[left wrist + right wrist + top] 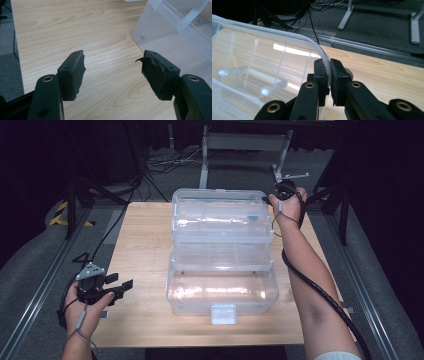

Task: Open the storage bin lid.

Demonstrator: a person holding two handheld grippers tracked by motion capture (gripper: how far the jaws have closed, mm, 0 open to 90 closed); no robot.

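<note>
**Two grippers, one on the lid**

Two grippers at work, taken left to right. Far left, near the table (145, 220) edge: left gripper (121, 286) hovering above bare wood, jaws spread wide, nothing between them; torn pad (150, 71) on one jaw plain in the left gripper view. Well apart from the box, only pointing toward its near left corner.

Centre: clear box (222, 292) standing open on the table, latch (223, 313) facing the person, lid (222, 215) swung back and up behind the tub. Looks empty, as far as the clear plastic lets on.

Far right, at the back: right gripper (328, 75) clamped on the lid's rim at its far right corner, rim squeezed between both pads in the right gripper view, the hand (287, 202) raised at that corner in the high view.

Progress, as a judgement: grasp on the lid made, swing of the lid likely mid-course; cannot tell from these pictures whether opening or closing. If closing, left to do: bring the lid forward and down, seat it, snap the latch, probably with the idle left gripper steadying the tub.
</note>
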